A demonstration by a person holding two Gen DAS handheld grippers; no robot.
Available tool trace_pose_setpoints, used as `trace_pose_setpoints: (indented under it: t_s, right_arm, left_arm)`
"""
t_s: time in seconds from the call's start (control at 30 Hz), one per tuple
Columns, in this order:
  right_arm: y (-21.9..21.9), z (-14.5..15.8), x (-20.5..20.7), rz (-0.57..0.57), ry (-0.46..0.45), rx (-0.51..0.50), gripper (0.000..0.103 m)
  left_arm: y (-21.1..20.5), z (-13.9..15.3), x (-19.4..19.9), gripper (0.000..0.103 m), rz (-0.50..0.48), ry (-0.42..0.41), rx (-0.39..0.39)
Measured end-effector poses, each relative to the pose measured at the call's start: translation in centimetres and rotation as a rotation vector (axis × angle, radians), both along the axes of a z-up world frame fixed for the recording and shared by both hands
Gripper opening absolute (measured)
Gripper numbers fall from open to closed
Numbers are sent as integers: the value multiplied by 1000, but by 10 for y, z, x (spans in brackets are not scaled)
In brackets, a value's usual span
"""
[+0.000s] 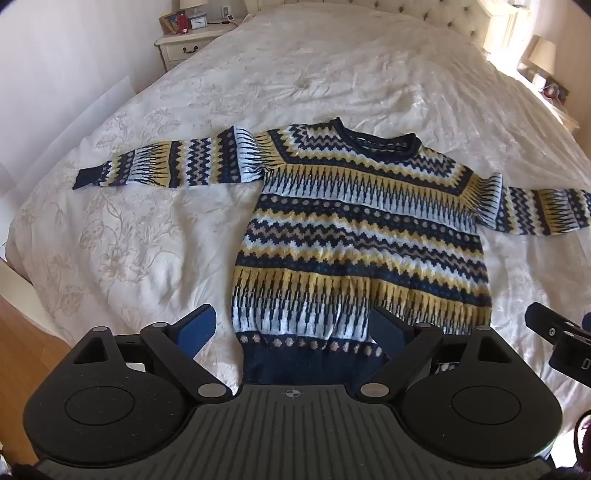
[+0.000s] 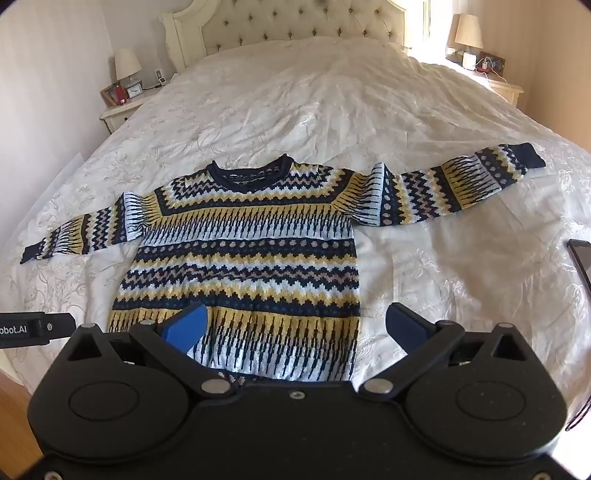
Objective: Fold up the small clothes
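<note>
Sweater: the patterned sweater (image 1: 362, 236) lies flat on the bed (image 1: 155, 229), face up, both sleeves stretched out.
Left gripper (image 1: 291, 325): jaws wide apart, empty, above the left hem corner.
Right gripper (image 2: 295, 325): jaws wide apart, empty, above the right hem side.
Risk: a shallow pinch may catch only the top knit layer, or the bedcover too, so the fold comes crooked.

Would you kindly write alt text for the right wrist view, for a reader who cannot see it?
A patterned navy, yellow and white sweater lies flat on a white bed, both sleeves spread out sideways. The open right gripper hovers over its hem, holding nothing. A tufted headboard and bedside lamps stand behind.
</note>
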State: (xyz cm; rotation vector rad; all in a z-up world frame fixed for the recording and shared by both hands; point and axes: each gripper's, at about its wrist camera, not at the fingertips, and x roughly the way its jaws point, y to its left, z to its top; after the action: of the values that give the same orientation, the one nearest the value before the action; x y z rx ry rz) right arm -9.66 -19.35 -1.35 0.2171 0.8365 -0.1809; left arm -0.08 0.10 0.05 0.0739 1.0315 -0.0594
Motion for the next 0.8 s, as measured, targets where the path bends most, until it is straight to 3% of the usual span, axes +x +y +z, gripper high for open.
trace_pose_setpoints:
  t_s: [0.8]
  right_arm:
    - [7,-8,8,-8,58,12,102]
  left_arm:
    - [2,-10,7,90,-1,62,25]
